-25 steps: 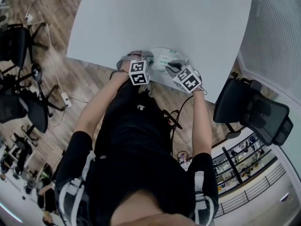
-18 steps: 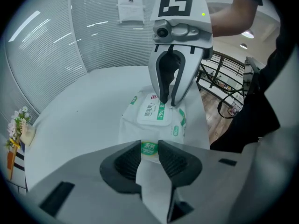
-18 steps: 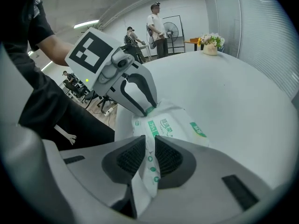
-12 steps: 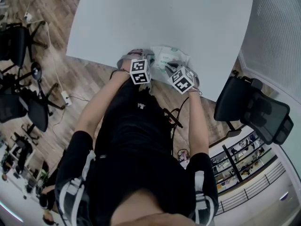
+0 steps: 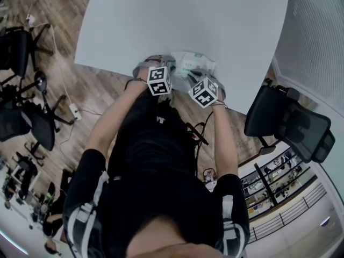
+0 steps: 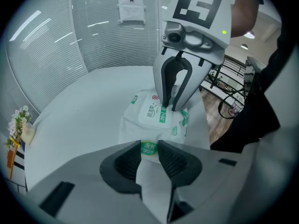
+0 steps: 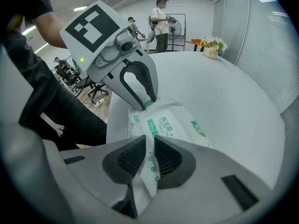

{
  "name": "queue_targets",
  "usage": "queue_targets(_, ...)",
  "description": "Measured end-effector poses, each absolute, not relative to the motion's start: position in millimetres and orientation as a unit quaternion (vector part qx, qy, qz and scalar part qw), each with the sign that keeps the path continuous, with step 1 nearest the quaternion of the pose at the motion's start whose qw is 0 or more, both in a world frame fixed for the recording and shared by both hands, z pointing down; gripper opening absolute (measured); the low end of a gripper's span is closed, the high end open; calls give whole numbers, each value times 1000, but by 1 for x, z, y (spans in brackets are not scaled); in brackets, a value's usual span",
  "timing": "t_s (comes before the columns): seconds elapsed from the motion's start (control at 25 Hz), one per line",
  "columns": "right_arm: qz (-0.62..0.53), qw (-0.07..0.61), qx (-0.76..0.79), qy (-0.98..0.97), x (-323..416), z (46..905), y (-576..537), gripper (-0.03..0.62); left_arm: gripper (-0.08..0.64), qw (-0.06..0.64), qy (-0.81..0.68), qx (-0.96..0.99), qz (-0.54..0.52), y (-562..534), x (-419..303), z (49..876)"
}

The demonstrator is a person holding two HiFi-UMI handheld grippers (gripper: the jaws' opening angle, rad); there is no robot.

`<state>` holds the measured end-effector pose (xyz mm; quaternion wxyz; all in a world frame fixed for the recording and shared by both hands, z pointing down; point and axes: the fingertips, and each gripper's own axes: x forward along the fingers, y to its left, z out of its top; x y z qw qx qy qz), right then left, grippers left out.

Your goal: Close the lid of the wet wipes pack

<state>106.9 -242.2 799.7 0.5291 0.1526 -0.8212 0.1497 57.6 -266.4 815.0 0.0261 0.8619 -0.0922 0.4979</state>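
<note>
Surface: white table (image 5: 188,20), wood floor (image 5: 102,87) beside it | Room: black office chair (image 5: 285,125) by the table's corner, slatted blinds (image 6: 46,45) beyond the table | wet wipes pack (image 5: 194,63) lies flat at the table's near edge | left gripper (image 6: 149,149) pinches 1 end of the pack | right gripper (image 7: 149,149) pinches the opposite end

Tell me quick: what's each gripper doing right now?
Left gripper: shut on one end of the wet wipes pack.
Right gripper: shut on its other end.
</note>
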Motion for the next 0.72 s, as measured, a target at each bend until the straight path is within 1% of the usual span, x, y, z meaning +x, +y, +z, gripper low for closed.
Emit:
queue_targets(0.16,184,509,170,-823,105,796,-241,81,130,21,-104,856,506,-266,54,817)
queue_targets(0.24,209,480,194,-830,105,783,-240,107,130,24,-117,856,503,-262,55,809)
queue_targets(0.4,222,409,270,-843,114,734,-240,103,130,45,-177,868,461,-253,56,767)
queue_targets(0.48,222,365,312,-848,121,697,-233,103,130,63,-218,878,421,-244,54,734)
queue_targets(0.6,209,291,380,-853,140,638,-225,96,129,105,-282,899,318,-234,52,669)
queue_targets(0.72,193,217,445,-847,165,583,-216,93,121,99,-352,901,235,-222,42,601)
